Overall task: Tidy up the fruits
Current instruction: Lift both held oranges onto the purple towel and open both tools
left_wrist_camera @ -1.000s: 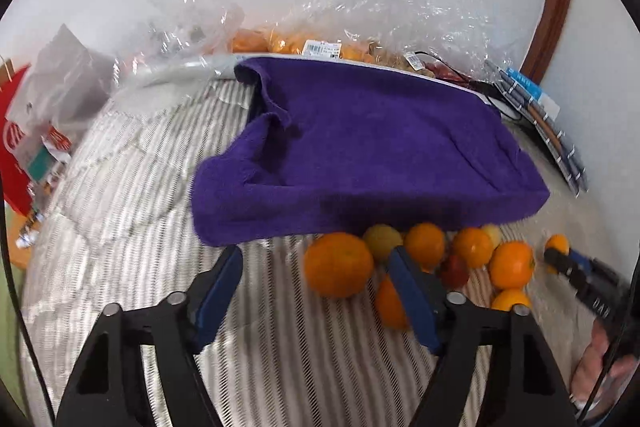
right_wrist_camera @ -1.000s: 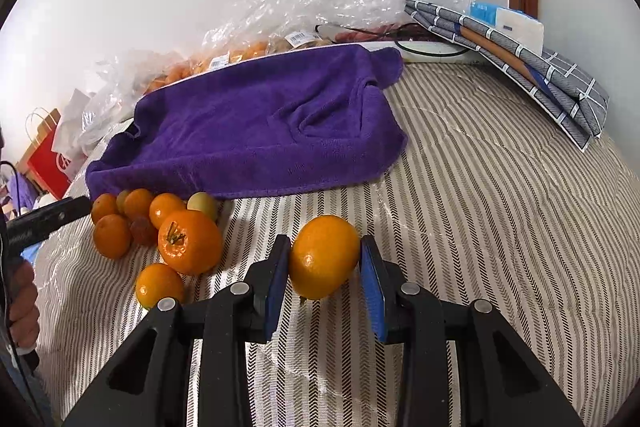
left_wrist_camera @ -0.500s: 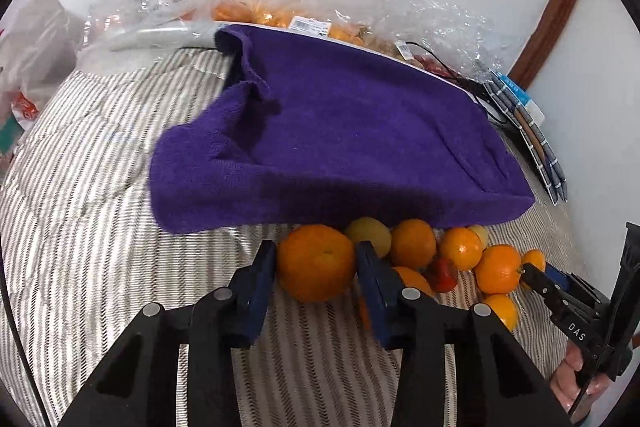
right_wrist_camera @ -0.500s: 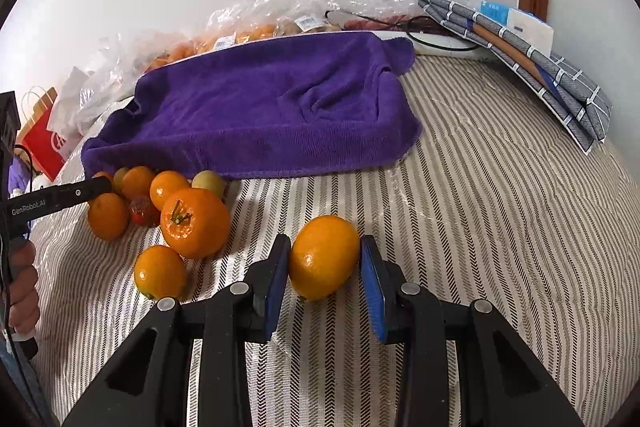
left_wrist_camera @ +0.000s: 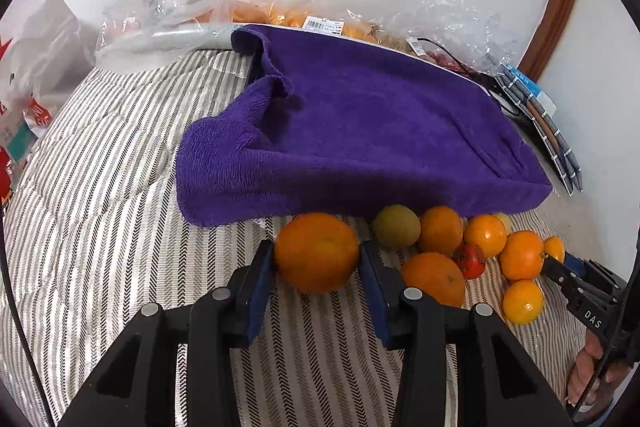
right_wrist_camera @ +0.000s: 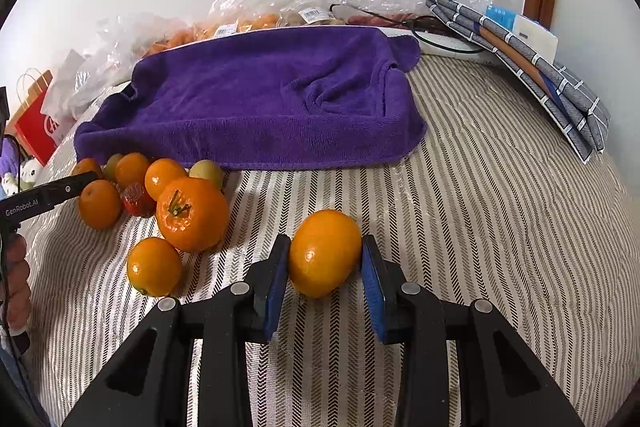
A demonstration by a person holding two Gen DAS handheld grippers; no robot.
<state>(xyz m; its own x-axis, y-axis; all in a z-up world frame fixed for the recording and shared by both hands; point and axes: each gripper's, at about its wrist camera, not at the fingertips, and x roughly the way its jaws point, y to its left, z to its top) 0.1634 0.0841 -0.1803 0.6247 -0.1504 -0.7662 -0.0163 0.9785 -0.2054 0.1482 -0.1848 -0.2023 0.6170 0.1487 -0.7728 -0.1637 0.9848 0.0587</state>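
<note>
Fruit pickup step, both sides. Left gripper pads pressed on a large orange, clamped; rest of the fruit pile sits just to its right, purple towel ahead. Right gripper straddles a smaller orange on the striped cover; left pad touching, right pad looks barely in contact, so grip not certain. Pile lies to its left. Next move likely: lift and carry forward onto the towel, keeping a firm squeeze since round fruit rolls. Hard to tell what the towel covers. Bagged fruit behind it is blurred by plastic. Both hands mostly cut off at frame edge.
</note>
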